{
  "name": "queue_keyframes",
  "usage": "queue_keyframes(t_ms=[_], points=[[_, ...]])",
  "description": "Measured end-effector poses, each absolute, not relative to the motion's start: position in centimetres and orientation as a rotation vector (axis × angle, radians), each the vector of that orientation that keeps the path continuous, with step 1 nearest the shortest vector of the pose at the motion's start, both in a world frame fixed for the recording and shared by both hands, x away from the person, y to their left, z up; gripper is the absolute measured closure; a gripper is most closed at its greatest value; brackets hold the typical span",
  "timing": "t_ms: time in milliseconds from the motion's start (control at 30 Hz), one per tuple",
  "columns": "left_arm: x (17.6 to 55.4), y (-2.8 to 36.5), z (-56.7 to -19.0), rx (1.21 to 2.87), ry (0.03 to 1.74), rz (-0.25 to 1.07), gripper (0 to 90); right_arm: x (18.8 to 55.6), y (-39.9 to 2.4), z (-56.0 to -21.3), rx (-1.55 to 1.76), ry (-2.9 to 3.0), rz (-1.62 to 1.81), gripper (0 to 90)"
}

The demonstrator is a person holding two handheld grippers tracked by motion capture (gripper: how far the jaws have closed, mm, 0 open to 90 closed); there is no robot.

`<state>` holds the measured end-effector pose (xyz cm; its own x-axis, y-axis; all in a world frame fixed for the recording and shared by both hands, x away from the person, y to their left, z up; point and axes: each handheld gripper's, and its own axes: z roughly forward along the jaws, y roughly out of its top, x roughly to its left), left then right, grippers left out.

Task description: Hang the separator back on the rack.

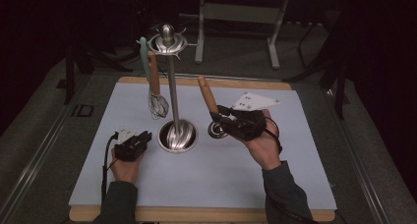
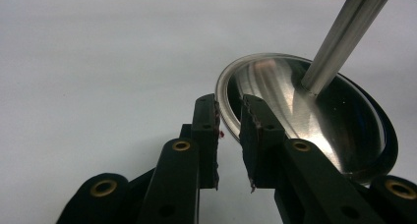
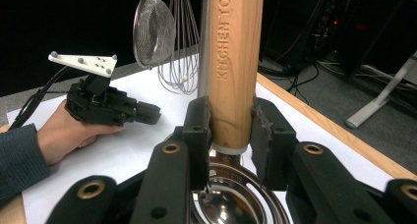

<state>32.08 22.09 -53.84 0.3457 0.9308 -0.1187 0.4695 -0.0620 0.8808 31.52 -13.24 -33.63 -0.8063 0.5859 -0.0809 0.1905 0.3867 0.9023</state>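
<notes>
- The right gripper [image 1: 222,117] is closed on the wooden handle [image 3: 231,62] of a metal ladle [image 1: 216,129]. In the right gripper view both pads press the handle just above the metal collar, and the ladle bowl [image 3: 231,204] gleams right below the jaws.
- In the high view the ladle sits a little right of the centre of the pale surface [image 1: 88,180]. Its bowl is low at the surface, whether touching I cannot tell, and the handle leans up and away to the far left.
- The utensil stand [image 1: 173,86] rises from a round steel base [image 1: 178,134] just left of the ladle. A whisk [image 1: 157,105] and a pale green tool [image 1: 144,57] hang from its top ring [image 1: 168,42] on the left side.
- The left gripper [image 1: 140,141] sits at the near left edge of the base. In the left gripper view its jaws straddle the rim [image 2: 231,81]; the pads look to be at the rim, but I cannot tell whether they clamp it.
- Judged step: the ladle is in hand and being carried to or from the stand while the left gripper steadies the base.
- If it is going up, the next move calls for lifting the handle end to the ring and catching a free hook, keeping clear of the whisk.
</notes>
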Motion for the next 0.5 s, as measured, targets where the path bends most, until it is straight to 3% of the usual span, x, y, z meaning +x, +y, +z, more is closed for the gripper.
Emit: queue_keyframes(t_ms=[500], points=[[32.1, 22.1, -53.8, 1.69, 1.264, 0.626, 77.2, 31.4, -12.9, -32.4, 0.649, 2.244, 1.41, 70.7]])
